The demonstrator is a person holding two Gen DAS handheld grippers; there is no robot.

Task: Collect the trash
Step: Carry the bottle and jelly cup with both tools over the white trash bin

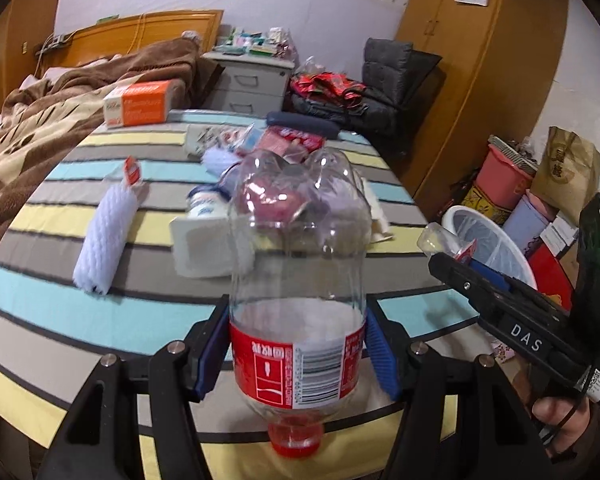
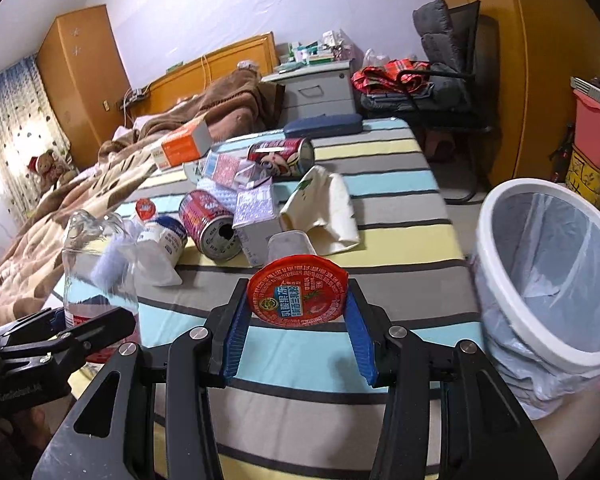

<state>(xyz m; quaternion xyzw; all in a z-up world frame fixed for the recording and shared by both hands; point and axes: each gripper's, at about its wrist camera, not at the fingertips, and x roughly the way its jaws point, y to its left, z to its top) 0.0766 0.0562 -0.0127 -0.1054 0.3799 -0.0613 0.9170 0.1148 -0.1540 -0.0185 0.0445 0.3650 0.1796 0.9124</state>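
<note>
Left gripper (image 1: 298, 344) pinching an empty clear cola bottle (image 1: 296, 280); right gripper (image 2: 298, 316) pinching a red-lidded jelly cup (image 2: 297, 290), beside the white bin (image 2: 548, 276).

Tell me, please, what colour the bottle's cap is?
Red; the bottle cap shows best in the left wrist view.

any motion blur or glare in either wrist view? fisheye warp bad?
Left wrist view: the clear plastic bottle with red label in the left gripper is slightly soft, bright reflections on its upper body; the striped bedspread bows strongly. Right wrist view: the red-lidded jelly cup in the right gripper is sharp; the white lined trash bin is softer at its near rim; dark vignette in the corners.
</note>
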